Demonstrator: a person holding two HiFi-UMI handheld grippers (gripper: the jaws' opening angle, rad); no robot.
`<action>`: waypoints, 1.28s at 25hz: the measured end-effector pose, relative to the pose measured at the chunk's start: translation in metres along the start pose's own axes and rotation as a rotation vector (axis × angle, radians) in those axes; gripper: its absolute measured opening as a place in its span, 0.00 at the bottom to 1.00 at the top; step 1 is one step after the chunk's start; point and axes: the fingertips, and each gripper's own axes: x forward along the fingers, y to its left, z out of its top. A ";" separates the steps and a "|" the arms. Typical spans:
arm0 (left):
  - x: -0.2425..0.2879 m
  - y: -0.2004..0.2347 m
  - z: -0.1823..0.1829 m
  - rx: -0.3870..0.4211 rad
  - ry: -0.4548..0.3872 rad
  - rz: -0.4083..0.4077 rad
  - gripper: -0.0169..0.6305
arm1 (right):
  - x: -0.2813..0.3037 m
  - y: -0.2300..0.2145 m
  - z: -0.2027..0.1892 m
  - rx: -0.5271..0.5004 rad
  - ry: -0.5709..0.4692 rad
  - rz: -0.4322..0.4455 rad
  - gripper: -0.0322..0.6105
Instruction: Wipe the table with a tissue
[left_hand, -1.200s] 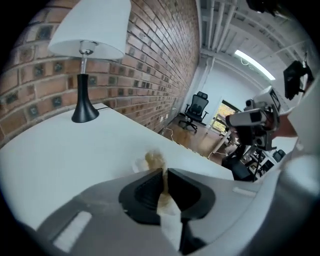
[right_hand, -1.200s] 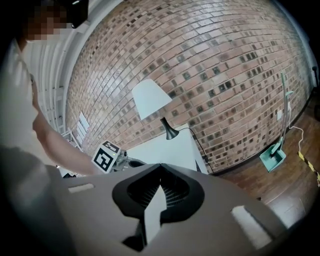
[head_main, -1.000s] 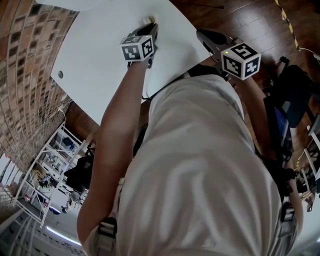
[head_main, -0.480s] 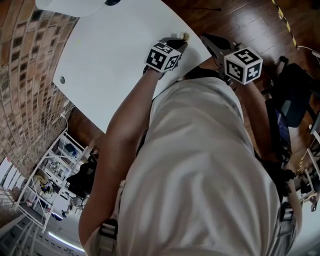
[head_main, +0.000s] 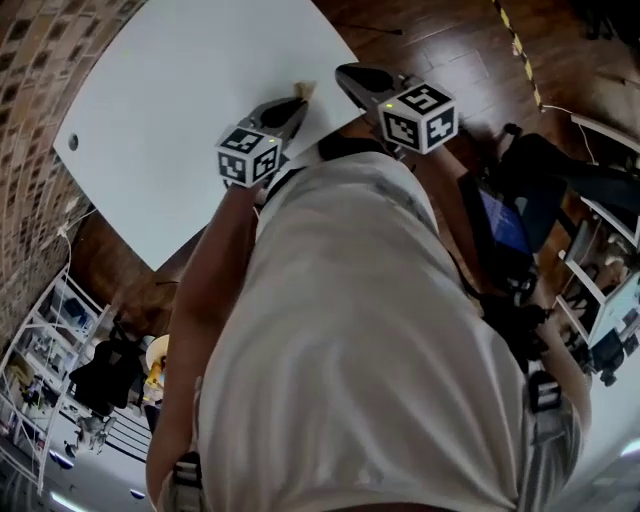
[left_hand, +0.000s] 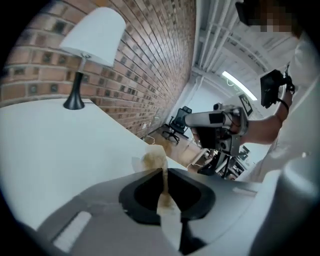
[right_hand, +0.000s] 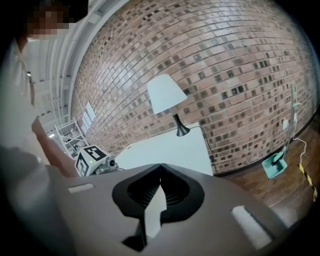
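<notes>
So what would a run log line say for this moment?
left gripper: shut on tissue | tissue: brownish, near table edge | right gripper: shut, empty

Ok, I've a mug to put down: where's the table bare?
Nearly all the table is bare, from the lamp by the brick wall to the near edge. Only the edge spot where the left gripper holds the tissue is taken.

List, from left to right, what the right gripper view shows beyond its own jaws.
White metal rack → left gripper's marker cube → white-shaded lamp → teal long-handled dustpan.
</notes>
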 end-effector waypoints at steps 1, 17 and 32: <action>-0.020 0.004 -0.001 -0.010 -0.030 0.045 0.09 | 0.008 0.016 -0.003 -0.013 0.005 0.036 0.06; -0.193 -0.007 -0.082 -0.180 -0.440 0.512 0.09 | 0.029 0.148 -0.047 -0.222 0.137 0.340 0.06; -0.288 -0.041 -0.109 -0.200 -0.630 0.670 0.09 | 0.030 0.268 -0.066 -0.271 0.114 0.516 0.06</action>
